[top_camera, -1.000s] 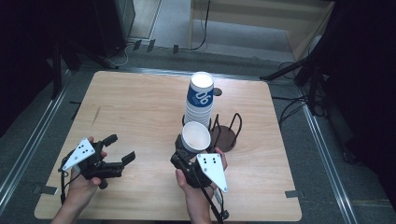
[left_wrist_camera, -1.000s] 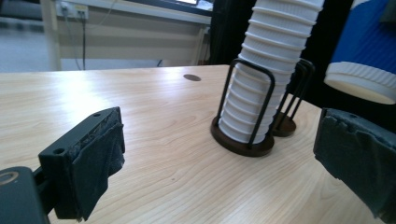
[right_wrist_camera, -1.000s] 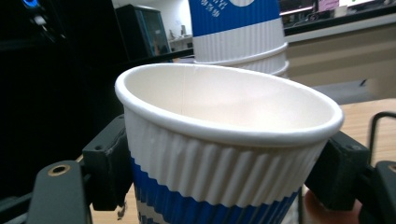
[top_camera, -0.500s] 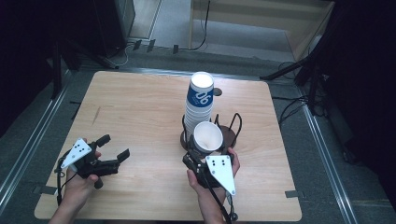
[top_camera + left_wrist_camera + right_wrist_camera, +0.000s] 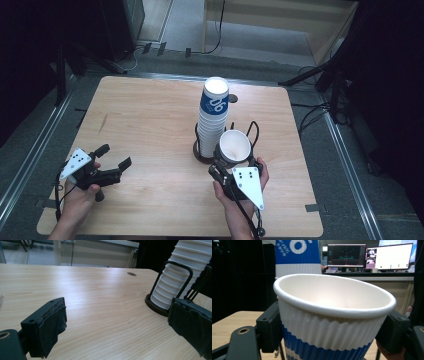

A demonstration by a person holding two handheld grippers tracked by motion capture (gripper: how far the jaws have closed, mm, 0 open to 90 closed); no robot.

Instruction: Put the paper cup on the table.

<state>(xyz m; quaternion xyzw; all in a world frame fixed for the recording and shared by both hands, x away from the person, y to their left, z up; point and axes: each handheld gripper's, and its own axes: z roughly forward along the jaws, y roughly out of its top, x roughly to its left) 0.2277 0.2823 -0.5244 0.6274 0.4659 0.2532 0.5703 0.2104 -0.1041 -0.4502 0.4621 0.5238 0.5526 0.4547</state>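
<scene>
A white ribbed paper cup (image 5: 235, 146) with a blue band sits between the jaws of my right gripper (image 5: 235, 162), which is shut on its sides. In the right gripper view the cup (image 5: 332, 315) has its mouth up, with my right gripper (image 5: 332, 332) clamped around it. It hangs just right of a tall stack of paper cups (image 5: 213, 117) that stands in a black wire holder (image 5: 200, 150). My left gripper (image 5: 114, 156) stands open low over the table's near left, with nothing between its jaws. In the left gripper view, my left gripper (image 5: 117, 325) faces the stack (image 5: 180, 272).
The wooden table (image 5: 150, 115) has a small dark round hole (image 5: 233, 99) behind the stack. Cables lie on the floor beyond the far edge. Lit monitors (image 5: 394, 256) stand far behind the cup in the right gripper view.
My right gripper has carried the cup to the right, from in front of the stack to beside the holder. My left gripper has drifted a little left and toward the near edge.
</scene>
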